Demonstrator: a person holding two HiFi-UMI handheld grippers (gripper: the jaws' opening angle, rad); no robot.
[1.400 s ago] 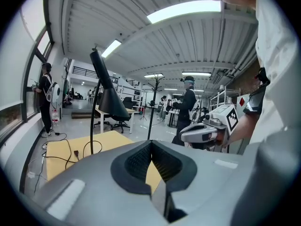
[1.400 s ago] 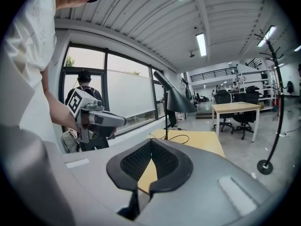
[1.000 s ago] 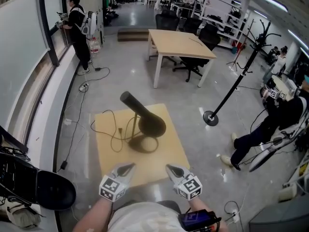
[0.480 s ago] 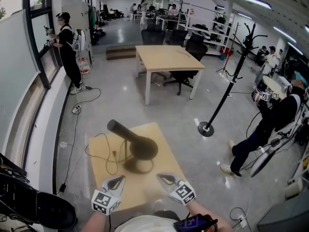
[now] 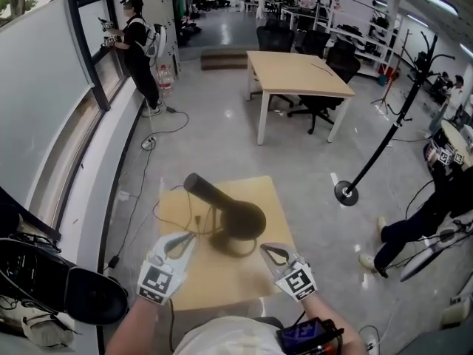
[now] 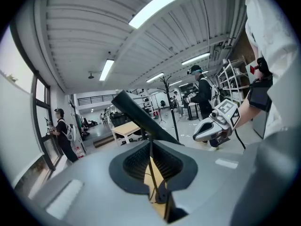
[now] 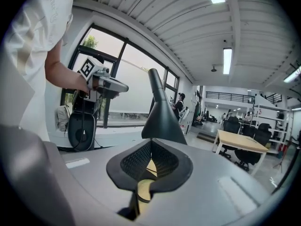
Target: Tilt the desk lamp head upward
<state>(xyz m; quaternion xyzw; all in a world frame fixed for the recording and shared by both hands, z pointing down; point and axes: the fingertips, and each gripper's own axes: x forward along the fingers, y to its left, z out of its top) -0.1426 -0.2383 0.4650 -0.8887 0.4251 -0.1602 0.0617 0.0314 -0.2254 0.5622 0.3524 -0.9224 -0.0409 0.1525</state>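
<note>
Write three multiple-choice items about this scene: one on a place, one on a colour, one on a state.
1. Where does the desk lamp stand?
A) on the floor
B) on the small wooden table
C) on a chair

2. What colour is the lamp?
A) white
B) red
C) black

3. How are the left gripper and right gripper?
A) both shut, empty
B) both wide open
C) both shut on the lamp

Answers:
1. B, its base rests on the tabletop.
2. C, head and arm are black.
3. A, in each gripper view the jaws meet with nothing between.
</note>
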